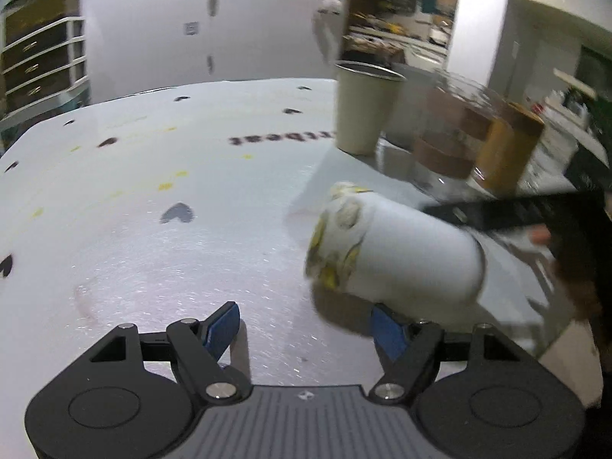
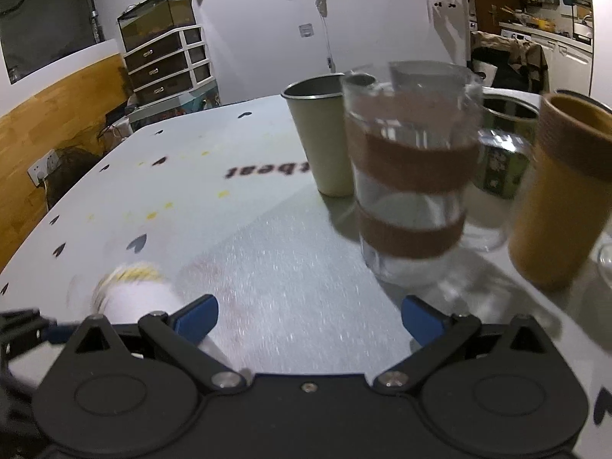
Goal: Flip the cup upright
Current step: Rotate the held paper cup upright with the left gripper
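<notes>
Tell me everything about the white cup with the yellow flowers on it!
The white cup lies tipped on its side on the table, not upright yet. It looks smooth, like ceramic or paper, though blur hides which. Yellow and grey flowers ring the end that points toward the table's middle; the rest is plain white. It sits just ahead of the left gripper, whose blue fingers are open and not holding it. In the right wrist view it shows low at the left, beside the right gripper.
</notes>
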`<control>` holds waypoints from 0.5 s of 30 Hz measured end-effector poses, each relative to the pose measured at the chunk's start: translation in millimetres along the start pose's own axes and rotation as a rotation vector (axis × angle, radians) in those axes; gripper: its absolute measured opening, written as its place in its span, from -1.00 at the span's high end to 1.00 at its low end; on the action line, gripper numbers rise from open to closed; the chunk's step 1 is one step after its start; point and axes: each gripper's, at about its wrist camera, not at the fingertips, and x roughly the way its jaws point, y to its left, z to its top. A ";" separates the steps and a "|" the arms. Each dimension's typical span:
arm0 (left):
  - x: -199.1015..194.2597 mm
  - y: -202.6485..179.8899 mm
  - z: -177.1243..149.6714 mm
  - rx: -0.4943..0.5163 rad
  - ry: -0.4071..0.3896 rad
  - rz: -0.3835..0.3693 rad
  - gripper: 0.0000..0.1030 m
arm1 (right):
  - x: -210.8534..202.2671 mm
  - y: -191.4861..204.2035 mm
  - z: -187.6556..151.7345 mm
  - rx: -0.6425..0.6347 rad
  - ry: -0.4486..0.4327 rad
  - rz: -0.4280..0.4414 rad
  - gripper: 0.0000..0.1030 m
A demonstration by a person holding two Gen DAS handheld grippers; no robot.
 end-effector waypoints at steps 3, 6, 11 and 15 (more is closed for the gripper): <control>1.4 7.6 2.3 -0.045 -0.019 0.011 -0.48 | -4.1 -0.3 -8.6 0.010 0.001 0.010 -1.00; 2.4 14.6 4.7 -0.087 -0.037 0.020 -0.48 | -6.7 1.4 -17.0 0.019 0.011 0.020 -0.99; -2.9 27.1 6.1 -0.153 -0.056 0.003 -0.45 | -12.0 6.4 -27.4 0.008 0.016 0.053 -0.99; -17.5 29.2 11.0 -0.196 -0.087 -0.055 -0.45 | -18.1 -3.5 -25.1 0.074 -0.015 0.060 -0.99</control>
